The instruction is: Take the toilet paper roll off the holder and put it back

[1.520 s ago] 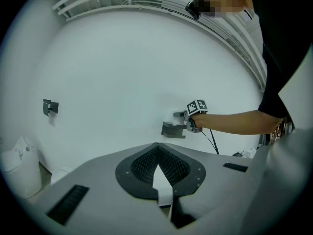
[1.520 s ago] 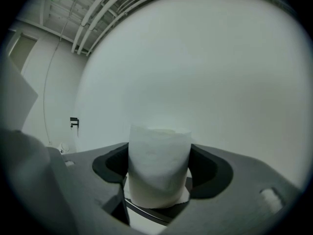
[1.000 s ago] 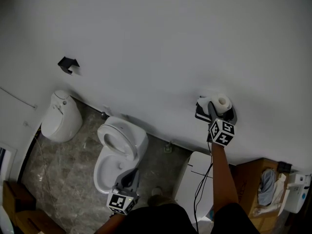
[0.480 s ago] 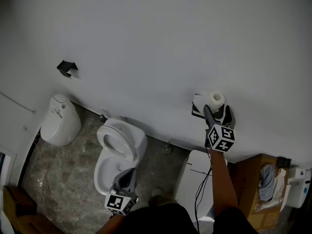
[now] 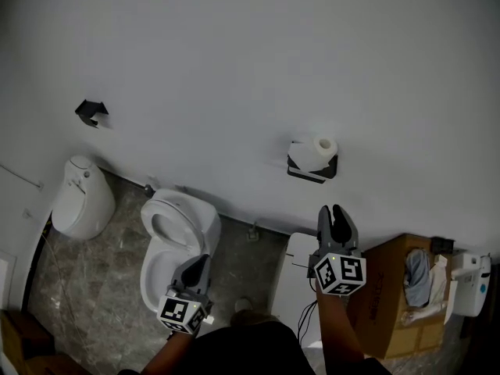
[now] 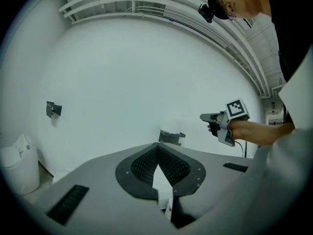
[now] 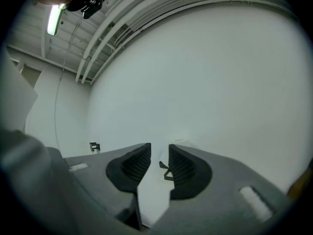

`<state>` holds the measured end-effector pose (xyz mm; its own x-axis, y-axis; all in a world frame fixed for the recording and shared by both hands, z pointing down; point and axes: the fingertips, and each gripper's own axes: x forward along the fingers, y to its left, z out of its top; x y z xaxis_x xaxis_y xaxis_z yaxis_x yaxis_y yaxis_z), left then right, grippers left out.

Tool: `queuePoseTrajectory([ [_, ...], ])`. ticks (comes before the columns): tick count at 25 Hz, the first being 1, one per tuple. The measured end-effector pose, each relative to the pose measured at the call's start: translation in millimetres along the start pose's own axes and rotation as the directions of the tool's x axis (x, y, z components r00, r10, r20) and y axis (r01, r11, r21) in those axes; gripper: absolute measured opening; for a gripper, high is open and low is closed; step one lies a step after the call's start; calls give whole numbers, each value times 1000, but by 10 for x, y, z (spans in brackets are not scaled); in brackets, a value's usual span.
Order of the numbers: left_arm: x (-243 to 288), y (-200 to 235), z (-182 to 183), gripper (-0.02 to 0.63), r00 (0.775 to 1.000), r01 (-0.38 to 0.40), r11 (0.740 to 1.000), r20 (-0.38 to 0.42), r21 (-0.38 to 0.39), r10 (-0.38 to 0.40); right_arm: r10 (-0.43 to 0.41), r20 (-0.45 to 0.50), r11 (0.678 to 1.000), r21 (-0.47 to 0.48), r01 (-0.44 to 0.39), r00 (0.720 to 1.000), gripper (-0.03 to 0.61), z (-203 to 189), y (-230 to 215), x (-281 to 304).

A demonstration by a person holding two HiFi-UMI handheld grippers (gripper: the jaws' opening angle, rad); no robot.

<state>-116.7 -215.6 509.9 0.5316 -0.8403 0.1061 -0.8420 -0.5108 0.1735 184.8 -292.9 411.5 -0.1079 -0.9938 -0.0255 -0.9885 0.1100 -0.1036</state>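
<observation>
The white toilet paper roll (image 5: 318,150) sits on the black wall holder (image 5: 311,170), with nothing touching it. My right gripper (image 5: 336,212) is below the holder and well clear of it. Its jaws are closing, with a narrow gap and nothing between them. In the right gripper view (image 7: 159,150) a bit of the holder (image 7: 166,170) shows through that gap. My left gripper (image 5: 196,267) hangs low over the toilet, shut and empty (image 6: 158,148). The left gripper view shows the holder (image 6: 171,136) on the wall and the right gripper (image 6: 207,117) beside it.
A white toilet (image 5: 173,231) stands on the marble floor, with a white bin (image 5: 78,198) to its left. A small black bracket (image 5: 91,112) is on the wall. A white cabinet (image 5: 297,280) and a cardboard box (image 5: 394,291) stand under the holder.
My right gripper has let go of the roll and drawn back down from the holder, and its jaws have narrowed. The roll stays on the holder. The left gripper barely moved.
</observation>
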Motion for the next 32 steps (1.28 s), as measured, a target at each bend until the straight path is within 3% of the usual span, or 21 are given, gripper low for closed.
queuePoseTrajectory([
  [4, 60, -134, 23, 14, 999, 32, 999, -10, 24, -32, 38, -43, 999, -37, -39, 998, -2, -223, 205, -485],
  [11, 168, -276, 79, 14, 997, 72, 996, -18, 60, -71, 76, -136, 996, -38, -82, 988, -2, -680, 581, -980],
  [18, 184, -408, 83, 14, 994, 112, 990, -20, 84, -110, 84, -89, 995, -50, -89, 992, -2, -551, 690, -1076],
  [26, 273, -430, 94, 14, 991, 136, 987, -14, 90, -135, 34, -133, 996, -73, -44, 991, -3, -610, 583, -1032],
  [32, 286, -389, 69, 14, 991, 134, 987, -15, 86, -134, 42, -152, 996, -69, -53, 987, -3, -693, 653, -1033],
])
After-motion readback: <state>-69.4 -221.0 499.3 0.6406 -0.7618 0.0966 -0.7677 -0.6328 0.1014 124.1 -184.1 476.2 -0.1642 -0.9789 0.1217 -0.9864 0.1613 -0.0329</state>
